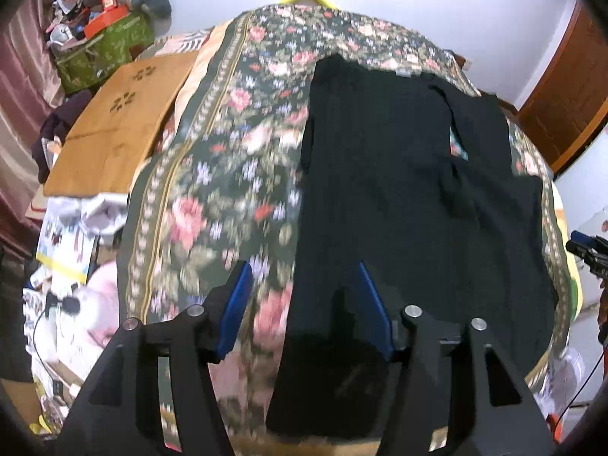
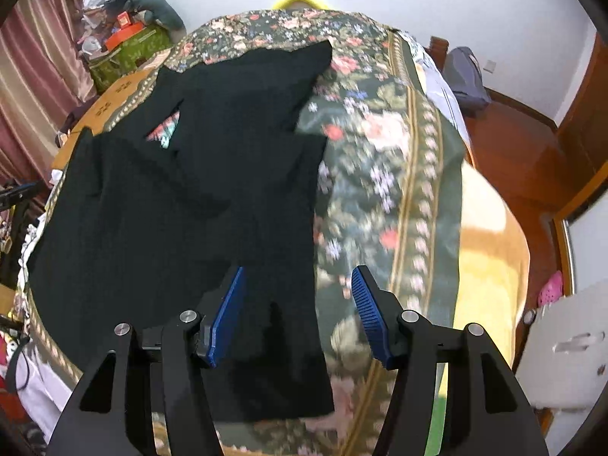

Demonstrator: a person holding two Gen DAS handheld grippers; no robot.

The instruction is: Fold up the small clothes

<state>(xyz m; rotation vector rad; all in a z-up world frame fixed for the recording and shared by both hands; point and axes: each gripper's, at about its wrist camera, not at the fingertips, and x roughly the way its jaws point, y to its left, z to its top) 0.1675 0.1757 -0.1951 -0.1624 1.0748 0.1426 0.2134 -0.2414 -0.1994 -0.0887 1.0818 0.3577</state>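
A black garment (image 1: pixel 410 190) lies spread flat on a floral bedspread (image 1: pixel 228 174). In the left wrist view it fills the right half; my left gripper (image 1: pixel 304 277) is open above the garment's near left edge, holding nothing. In the right wrist view the garment (image 2: pixel 182 205) fills the left half on the bedspread (image 2: pixel 380 174); my right gripper (image 2: pixel 298 285) is open above the garment's near right edge, holding nothing. A small gap in the cloth shows a coloured patch (image 2: pixel 165 133).
A brown cardboard sheet (image 1: pixel 117 125) lies left of the bed, with a green box (image 1: pixel 102 53) of clutter behind it and papers (image 1: pixel 68 243) on the floor. A wooden door (image 2: pixel 577 144) and a white stool (image 2: pixel 562 345) stand to the right.
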